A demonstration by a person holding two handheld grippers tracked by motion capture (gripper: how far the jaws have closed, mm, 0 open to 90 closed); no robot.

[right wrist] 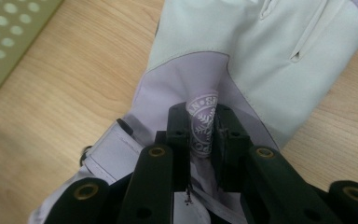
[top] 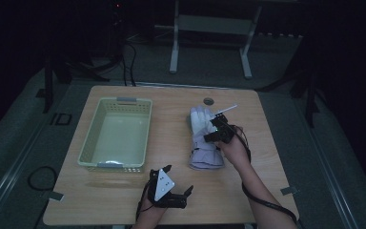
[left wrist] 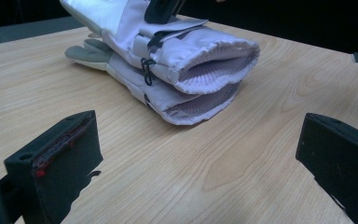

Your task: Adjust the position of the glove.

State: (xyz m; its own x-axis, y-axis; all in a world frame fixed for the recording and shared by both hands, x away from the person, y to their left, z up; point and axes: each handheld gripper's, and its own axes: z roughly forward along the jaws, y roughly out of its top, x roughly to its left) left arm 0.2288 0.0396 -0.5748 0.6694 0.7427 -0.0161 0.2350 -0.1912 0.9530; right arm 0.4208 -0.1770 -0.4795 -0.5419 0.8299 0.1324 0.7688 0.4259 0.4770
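Note:
A pair of white and pale lilac ski gloves (top: 204, 138) lies stacked on the wooden table (top: 124, 195), cuffs toward the person. My right gripper (top: 218, 128) sits on top of the upper glove (right wrist: 242, 60), its jaws shut on a pinched fold of lilac fabric bearing a round snowflake logo (right wrist: 204, 123). My left gripper (top: 177, 177) rests near the table's front edge, jaws wide open with nothing between them. In the left gripper view the open cuffs of the gloves (left wrist: 205, 70) face the camera, a short way beyond the black fingers (left wrist: 60, 154).
A pale green perforated plastic basket (top: 95, 138) stands left of the gloves; its corner (right wrist: 9, 42) shows in the right gripper view. A small round cap (top: 208, 101) sits near the table's far edge. Dark floor, cables and a stand's legs (top: 209, 52) surround the table.

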